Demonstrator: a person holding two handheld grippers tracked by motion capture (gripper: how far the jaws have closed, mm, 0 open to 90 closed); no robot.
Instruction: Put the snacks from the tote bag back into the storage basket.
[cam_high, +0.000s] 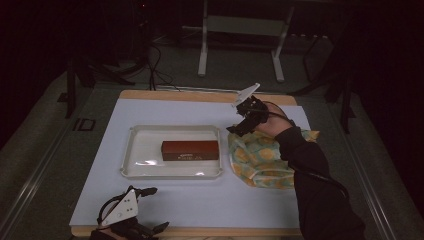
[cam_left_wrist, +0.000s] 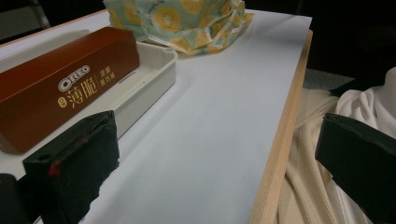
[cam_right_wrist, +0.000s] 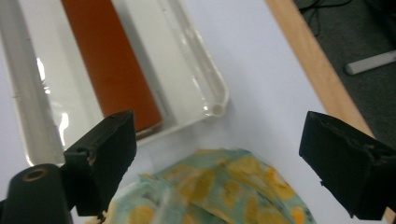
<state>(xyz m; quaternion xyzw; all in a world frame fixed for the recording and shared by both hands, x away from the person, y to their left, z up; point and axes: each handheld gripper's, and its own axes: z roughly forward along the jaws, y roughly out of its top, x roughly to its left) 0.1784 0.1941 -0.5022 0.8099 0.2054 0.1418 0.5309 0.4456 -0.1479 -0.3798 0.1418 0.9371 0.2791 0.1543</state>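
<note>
Cloth (cam_high: 262, 160), yellow and teal print, crumpled on the table (cam_high: 200, 200) just right of the tray (cam_high: 131, 150); box (cam_high: 190, 150) inside the tray. Soft and light by the look of it, limp, likely to sag and trail once lifted, unlikely to slip from rubber pads. Best pinched at a raised fold or along an edge, not on the flat. Right gripper (cam_high: 239, 125) above the cloth's far corner, jaws spread wide, empty. Left gripper (cam_high: 145, 191) near the table's front edge, jaws wide apart, nothing between them.
</note>
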